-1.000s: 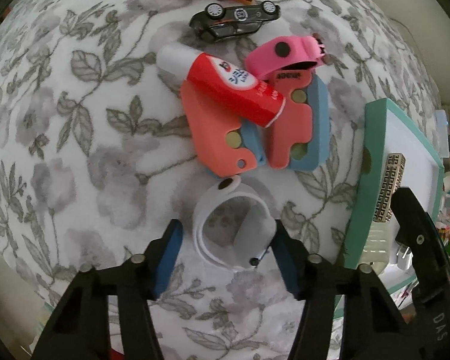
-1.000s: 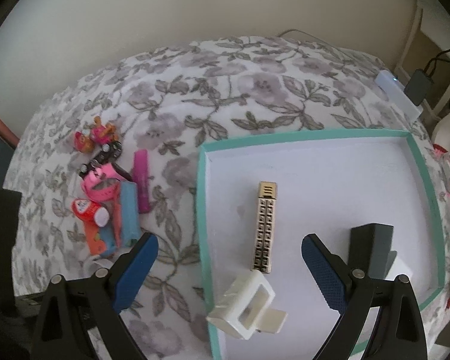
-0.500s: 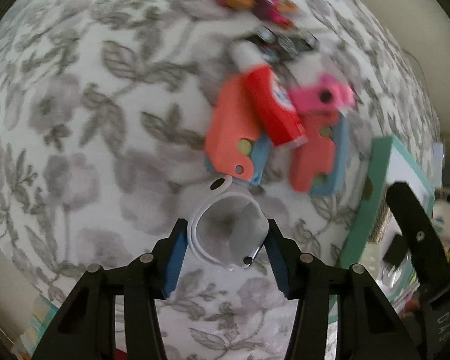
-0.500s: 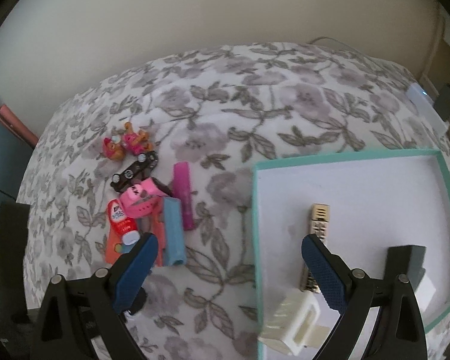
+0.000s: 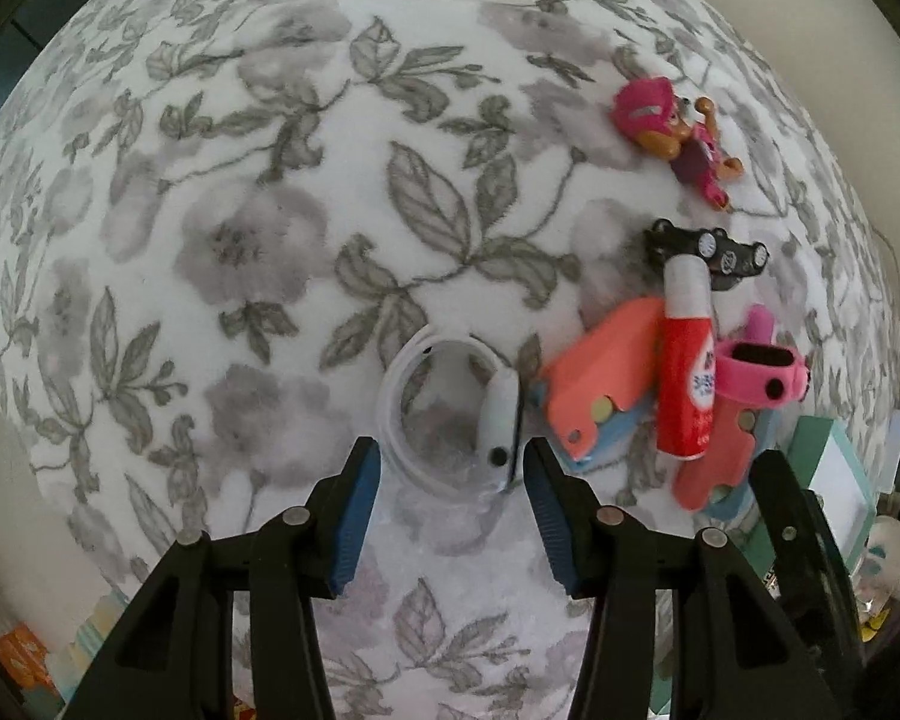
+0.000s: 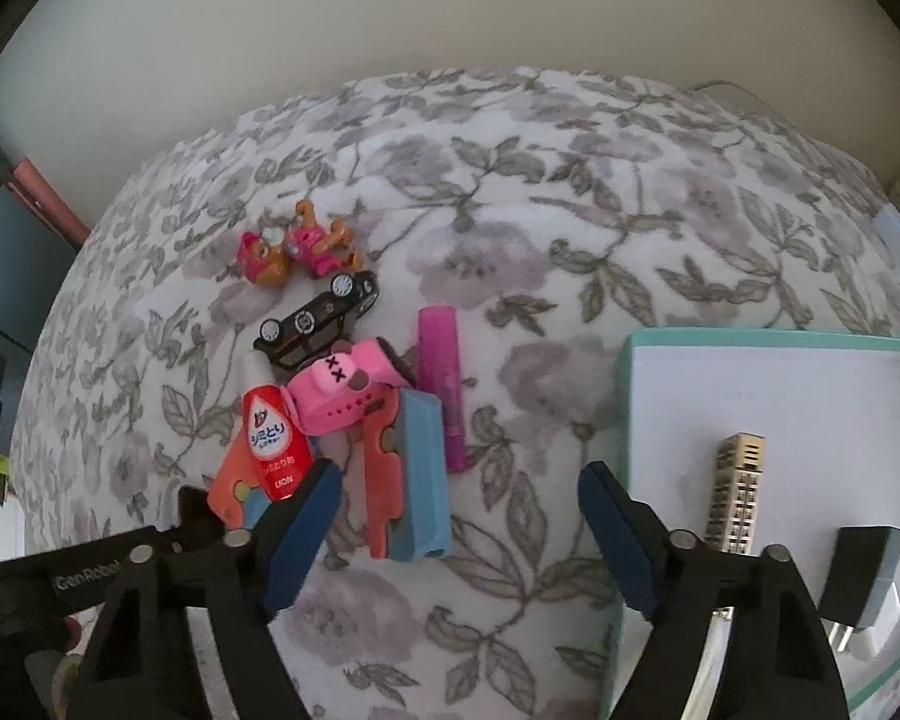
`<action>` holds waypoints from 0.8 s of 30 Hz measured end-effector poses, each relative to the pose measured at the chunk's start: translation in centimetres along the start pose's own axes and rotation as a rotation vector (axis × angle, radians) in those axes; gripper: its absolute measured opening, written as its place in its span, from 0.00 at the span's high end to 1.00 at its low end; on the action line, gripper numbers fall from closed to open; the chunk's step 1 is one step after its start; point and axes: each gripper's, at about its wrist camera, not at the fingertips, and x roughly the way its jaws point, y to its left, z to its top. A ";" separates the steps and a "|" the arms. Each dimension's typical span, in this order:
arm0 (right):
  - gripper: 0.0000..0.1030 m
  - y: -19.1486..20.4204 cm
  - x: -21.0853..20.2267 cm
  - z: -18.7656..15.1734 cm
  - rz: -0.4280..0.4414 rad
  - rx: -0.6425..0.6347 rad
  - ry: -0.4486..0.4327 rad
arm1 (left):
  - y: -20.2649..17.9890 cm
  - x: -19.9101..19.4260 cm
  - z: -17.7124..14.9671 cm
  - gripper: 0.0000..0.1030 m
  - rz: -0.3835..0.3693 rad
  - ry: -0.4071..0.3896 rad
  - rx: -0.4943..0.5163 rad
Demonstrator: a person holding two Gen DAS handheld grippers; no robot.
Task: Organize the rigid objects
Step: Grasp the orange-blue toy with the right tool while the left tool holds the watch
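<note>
Parts of your pile are covered: the red bottle lies across the coral block, the pink watch sits on both, and your right gripper's left finger hides the bottle's lower end. The teal tray runs off the frame edge, holding a small tower model. Your left gripper stands partly closed around the white band; whether its pads press on it you cannot tell. Your right jaws have just been closing, still wide, with only floral cloth between them.
</note>
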 end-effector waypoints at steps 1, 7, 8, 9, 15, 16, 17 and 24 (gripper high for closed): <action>0.23 0.1 0.2 0.0 0.000 -0.004 0.003 | 0.2 0.1 0.3 0.50 0.000 0.001 -0.005; 0.36 1.0 1.5 -0.1 -0.014 -0.033 0.022 | 1.5 0.9 1.4 0.50 -0.036 0.030 -0.029; 0.38 1.2 1.8 -0.1 -0.015 -0.038 0.029 | 1.9 1.1 1.2 0.50 -0.041 0.035 -0.030; 0.39 1.3 2.0 -0.1 -0.017 -0.041 0.033 | 2.4 1.4 1.0 0.50 -0.047 0.042 -0.033; 0.50 2.0 3.5 -0.2 -0.013 -0.052 0.052 | 3.6 2.5 1.4 0.50 -0.052 0.042 -0.033; 0.50 2.2 3.7 -0.3 -0.022 -0.060 0.049 | 3.6 2.6 1.6 0.50 -0.051 0.041 -0.035; 0.51 2.4 3.7 -0.3 -0.030 -0.070 0.042 | 3.7 2.7 1.7 0.50 -0.050 0.040 -0.037; 0.59 3.1 4.0 -0.4 -0.064 -0.098 0.027 | 3.2 2.8 2.0 0.50 -0.013 0.025 -0.023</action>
